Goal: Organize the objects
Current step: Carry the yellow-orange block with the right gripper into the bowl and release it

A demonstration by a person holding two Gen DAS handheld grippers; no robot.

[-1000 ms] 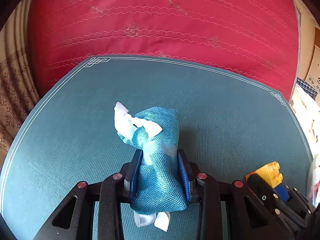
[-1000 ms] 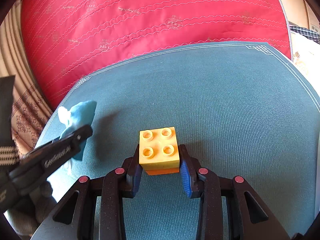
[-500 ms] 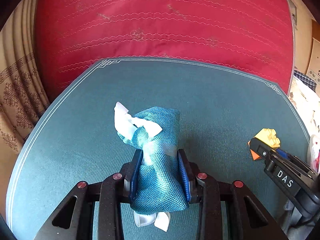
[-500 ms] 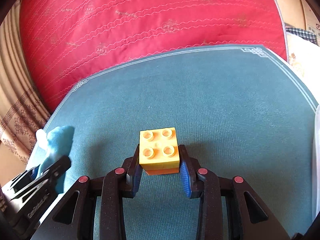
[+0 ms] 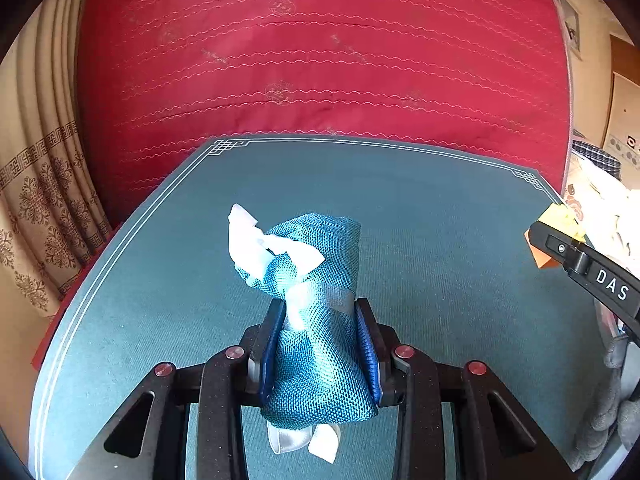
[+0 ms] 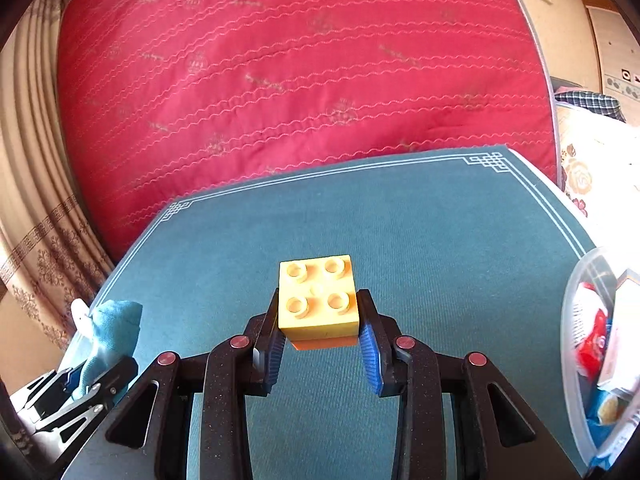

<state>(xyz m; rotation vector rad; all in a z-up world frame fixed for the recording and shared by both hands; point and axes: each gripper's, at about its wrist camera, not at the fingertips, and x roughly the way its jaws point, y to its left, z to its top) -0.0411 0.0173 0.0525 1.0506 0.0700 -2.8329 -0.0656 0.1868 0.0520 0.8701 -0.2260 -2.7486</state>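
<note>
Teal mat [image 5: 440, 220] bare | left gripper [image 5: 320, 344] clamps pouch [image 5: 316, 320] — right gripper [image 6: 320, 332] clamps brick [image 6: 318, 300] | both aloft, likely bound for tub [image 6: 568, 320] — unplaced

Teal mat [image 5: 440, 208] with white border lines atop red quilted bedspread [image 5: 320, 60].
</note>
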